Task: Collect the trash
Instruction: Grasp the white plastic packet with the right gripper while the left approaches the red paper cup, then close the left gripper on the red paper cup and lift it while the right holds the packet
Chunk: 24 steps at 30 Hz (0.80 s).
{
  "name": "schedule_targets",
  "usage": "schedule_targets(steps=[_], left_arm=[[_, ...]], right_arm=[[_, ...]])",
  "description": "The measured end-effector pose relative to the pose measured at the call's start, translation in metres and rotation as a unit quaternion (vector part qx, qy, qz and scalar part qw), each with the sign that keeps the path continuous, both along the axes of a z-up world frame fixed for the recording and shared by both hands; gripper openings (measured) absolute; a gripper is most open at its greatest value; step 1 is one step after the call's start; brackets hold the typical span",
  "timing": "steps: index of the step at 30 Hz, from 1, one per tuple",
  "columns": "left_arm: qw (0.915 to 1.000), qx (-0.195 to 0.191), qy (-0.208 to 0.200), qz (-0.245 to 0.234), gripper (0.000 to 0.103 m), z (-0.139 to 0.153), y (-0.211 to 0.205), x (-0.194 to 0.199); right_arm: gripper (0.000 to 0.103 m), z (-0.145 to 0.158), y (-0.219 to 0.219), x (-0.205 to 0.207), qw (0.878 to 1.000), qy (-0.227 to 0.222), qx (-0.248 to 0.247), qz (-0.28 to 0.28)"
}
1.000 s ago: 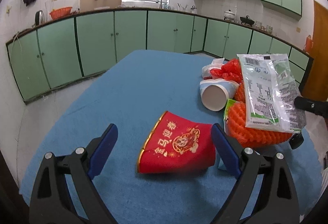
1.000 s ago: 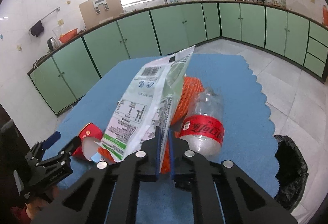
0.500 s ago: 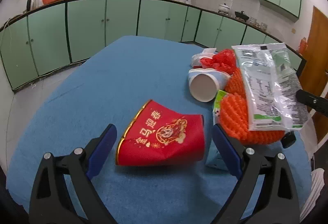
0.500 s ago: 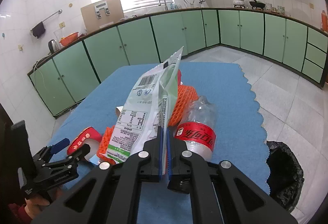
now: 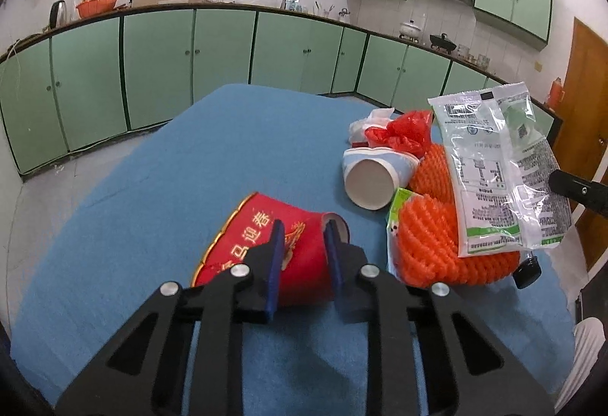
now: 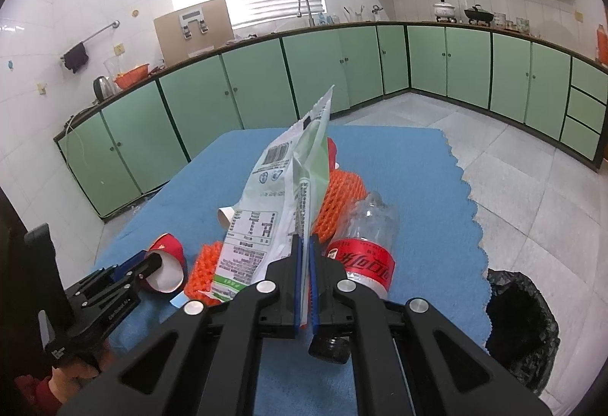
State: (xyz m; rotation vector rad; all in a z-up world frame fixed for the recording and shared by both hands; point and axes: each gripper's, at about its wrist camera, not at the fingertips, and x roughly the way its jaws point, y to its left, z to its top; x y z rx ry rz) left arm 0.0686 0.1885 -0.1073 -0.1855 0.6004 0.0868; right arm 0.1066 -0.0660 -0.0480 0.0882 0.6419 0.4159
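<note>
Blue-cloth table [image 5: 159, 195], green kitchen cabinets behind. Left gripper [image 5: 303, 234] jaws were closing w/ red paper cup [image 5: 300, 264] between them; right gripper [image 6: 304, 256] was clamped on plastic bag [image 6: 281, 203], bottle [image 6: 364, 248] just right.

What we could not make out on the table and around it

The left gripper [image 5: 302, 237], its jaws closing on the red paper cup [image 5: 266, 245], covered the cup's middle, so we could not read its gold lettering whole. The clear plastic packet [image 5: 497, 169] hid much of the orange foam net [image 5: 429, 245]; its small print stayed illegible to us. The plastic bottle [image 6: 364, 245] lay partly behind the right gripper [image 6: 304, 256]. The black bin bag [image 6: 520, 324] ran off the picture's rim, and the hand [image 6: 60, 381] was mostly cut off.
</note>
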Motion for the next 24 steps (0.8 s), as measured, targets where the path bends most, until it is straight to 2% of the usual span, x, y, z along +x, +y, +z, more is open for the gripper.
schedule_targets(steps=[2,3,4,5,6,10,13,16,19,21,24], left_arm=[[1.0,0.002,0.004,-0.004,0.022,0.0,0.001,0.001],[1.0,0.006,0.008,0.001,0.03,0.0,0.001,0.001],[0.9998,0.011,0.012,0.007,0.042,0.0,0.001,0.001],[0.9997,0.013,0.016,0.013,0.067,0.0,0.002,0.001],[0.9996,0.015,0.012,0.018,0.079,0.001,0.003,-0.001],[0.9991,0.03,0.018,0.023,0.085,-0.004,0.012,0.002],[0.9991,0.014,0.036,0.015,0.088,-0.012,0.022,0.011],[0.9979,-0.017,0.063,0.003,0.088,-0.02,0.029,0.022],[0.9962,-0.022,0.084,-0.004,0.088,-0.025,0.029,0.029],[0.9969,-0.019,0.077,-0.005,0.081,-0.025,0.026,0.028],[0.9976,-0.015,0.068,-0.005,0.079,-0.025,0.023,0.026]], right_arm=[[0.004,0.0,0.001,-0.001,1.0,0.0,-0.001,0.001],[0.004,0.0,0.001,-0.001,1.0,0.0,-0.002,0.002],[0.004,0.0,0.0,0.0,1.0,0.0,-0.003,0.002],[0.004,0.0,0.0,0.0,1.0,0.0,-0.004,0.002],[0.004,0.0,0.0,0.0,1.0,0.0,-0.005,0.002],[0.004,0.0,0.0,0.002,1.0,0.002,-0.006,0.0],[0.004,-0.002,0.002,0.005,1.0,0.004,-0.009,-0.001],[0.004,-0.003,0.004,0.007,1.0,0.007,-0.011,-0.001],[0.004,-0.004,0.005,0.009,1.0,0.008,-0.012,-0.001],[0.004,-0.004,0.005,0.009,1.0,0.008,-0.013,-0.002],[0.004,-0.004,0.003,0.009,1.0,0.008,-0.013,-0.001]])
